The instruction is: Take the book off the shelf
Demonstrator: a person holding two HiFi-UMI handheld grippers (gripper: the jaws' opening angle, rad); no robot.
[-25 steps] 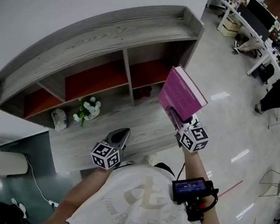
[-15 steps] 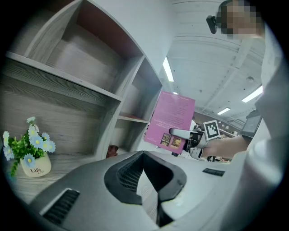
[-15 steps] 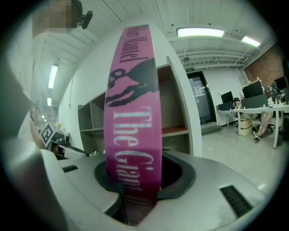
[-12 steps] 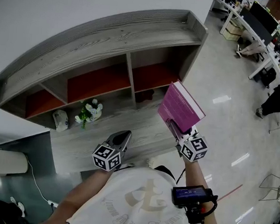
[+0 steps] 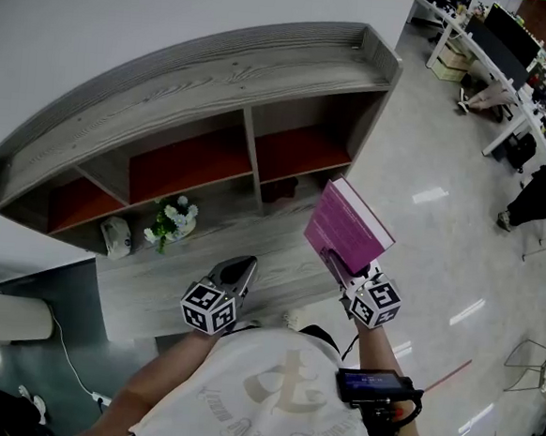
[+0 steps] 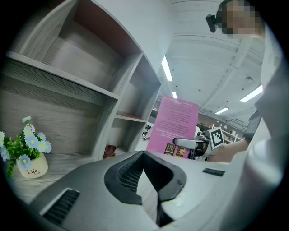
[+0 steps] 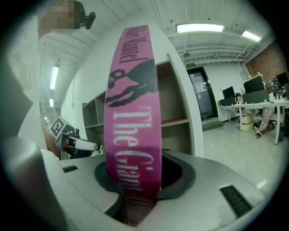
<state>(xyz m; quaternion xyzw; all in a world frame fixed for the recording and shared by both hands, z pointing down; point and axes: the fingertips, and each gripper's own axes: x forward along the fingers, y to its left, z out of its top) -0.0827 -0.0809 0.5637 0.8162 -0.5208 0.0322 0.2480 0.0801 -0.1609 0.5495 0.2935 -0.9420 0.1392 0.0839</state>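
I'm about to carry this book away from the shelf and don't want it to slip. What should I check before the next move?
1. Right gripper clamped on the pink book: ok.
2. Book clear of the shelf unit: ok, it is out in front of it.
3. Book standing upright in the jaws: ok.
4. Left gripper empty and apart from the book: ok.
5. Flower pot away from the book: ok.
6. How deep the jaws bite on the book: cannot tell.

Matt grey wood-grain shelf [image 5: 218,76]; smooth-covered magenta book [image 5: 347,229]; glossy polished floor [image 5: 430,140].
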